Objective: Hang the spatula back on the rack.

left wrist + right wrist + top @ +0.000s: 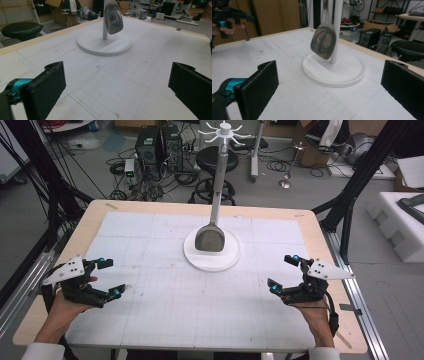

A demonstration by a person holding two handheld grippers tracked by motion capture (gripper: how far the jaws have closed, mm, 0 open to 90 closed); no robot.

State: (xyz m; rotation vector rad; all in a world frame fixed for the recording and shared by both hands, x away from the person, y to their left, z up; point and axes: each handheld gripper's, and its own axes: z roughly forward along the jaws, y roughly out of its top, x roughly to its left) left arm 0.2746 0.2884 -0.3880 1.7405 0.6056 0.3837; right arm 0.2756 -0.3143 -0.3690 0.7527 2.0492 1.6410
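Observation:
A white rack stands mid-table on a round base [230,257] [95,47] [352,72], with hook arms at its top [225,132]. A metal spatula [212,227] hangs from it, blade [113,17] [323,43] just above the base. My left gripper [111,277] [116,87] is open over the mat at the left, nothing between its jaws. At the right, my right gripper [282,272] [329,90] is open too, also holding nothing. Both sit well short of the rack.
A white gridded mat [165,310] covers the wooden table [85,227]. Beyond the far edge are a black stool [216,160], computer towers [157,145] and cables on the floor. White foam blocks [400,225] lie off the right side.

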